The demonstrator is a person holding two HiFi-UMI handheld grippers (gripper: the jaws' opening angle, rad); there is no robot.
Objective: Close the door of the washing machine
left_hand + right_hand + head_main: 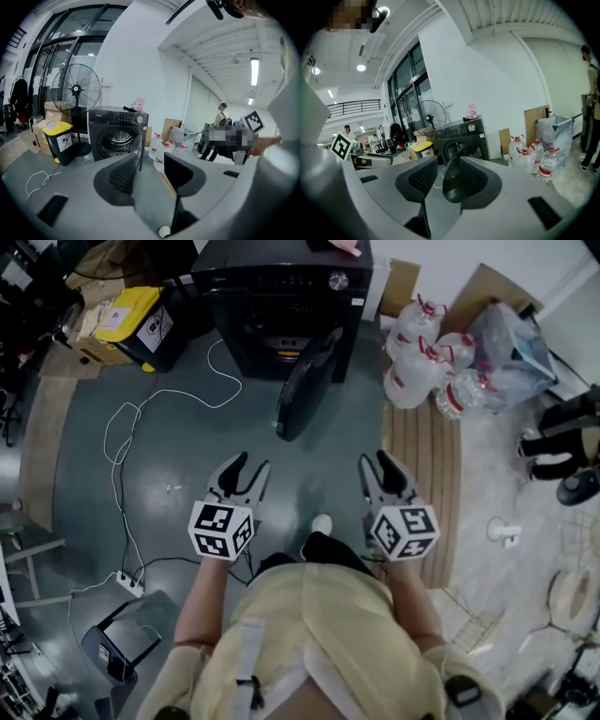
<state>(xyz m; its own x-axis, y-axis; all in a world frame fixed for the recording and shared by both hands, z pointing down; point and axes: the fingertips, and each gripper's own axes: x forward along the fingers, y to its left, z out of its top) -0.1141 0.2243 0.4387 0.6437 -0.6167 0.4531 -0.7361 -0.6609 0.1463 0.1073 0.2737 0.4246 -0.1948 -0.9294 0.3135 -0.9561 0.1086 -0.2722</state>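
The left gripper [251, 465] has its jaws spread wide, with nothing between them. Well ahead of both pairs of jaws stands the black front-loading washing machine [281, 296], its round dark door [309, 381] swung open toward them. The right gripper [375, 461] likewise has wide, empty jaws.

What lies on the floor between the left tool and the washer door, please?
Only bare floor separates the left tool from the door, in the head view; the cable lies further left.
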